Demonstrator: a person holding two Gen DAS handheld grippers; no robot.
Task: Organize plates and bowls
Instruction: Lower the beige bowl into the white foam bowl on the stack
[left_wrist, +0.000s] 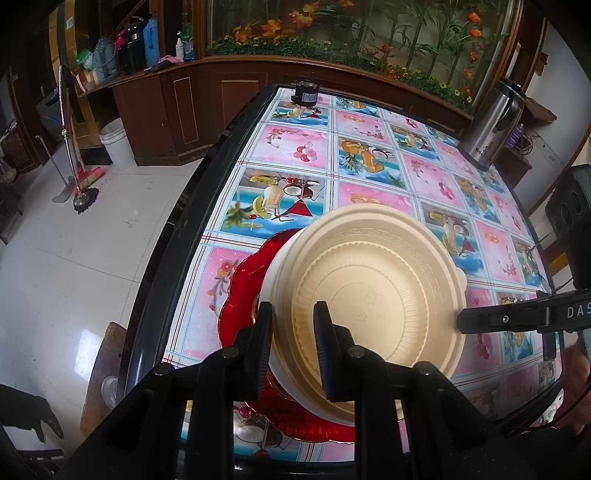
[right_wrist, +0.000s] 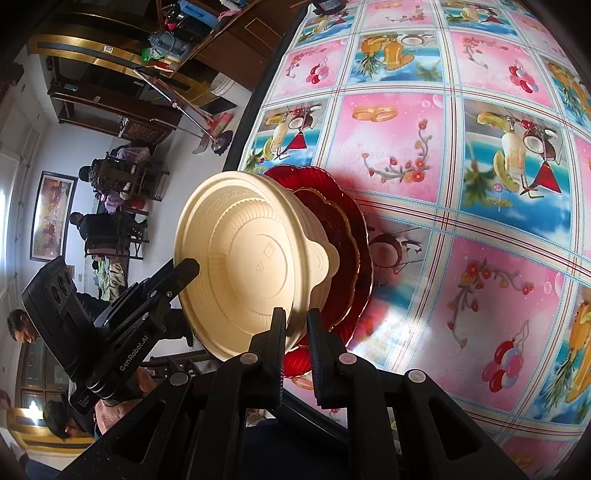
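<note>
A cream plastic bowl (left_wrist: 373, 299) sits on a stack of red scalloped plates (left_wrist: 240, 295) near the table's left edge. My left gripper (left_wrist: 293, 321) is shut on the bowl's near rim, one finger inside and one outside. In the right wrist view my right gripper (right_wrist: 295, 325) is shut on the opposite rim of the cream bowl (right_wrist: 255, 258), with the red plates (right_wrist: 340, 229) behind it. The right gripper's finger (left_wrist: 476, 319) shows at the bowl's right side in the left wrist view. The left gripper (right_wrist: 188, 267) shows at the bowl's left side in the right wrist view.
The table (left_wrist: 295, 147) has a bright fruit-pattern cloth and a black edge (left_wrist: 177, 221). A steel thermos (left_wrist: 491, 125) stands at the far right, a small black device (left_wrist: 304, 94) at the far edge. A stool (left_wrist: 107, 373) stands by the table; brooms and a bin stand on the floor.
</note>
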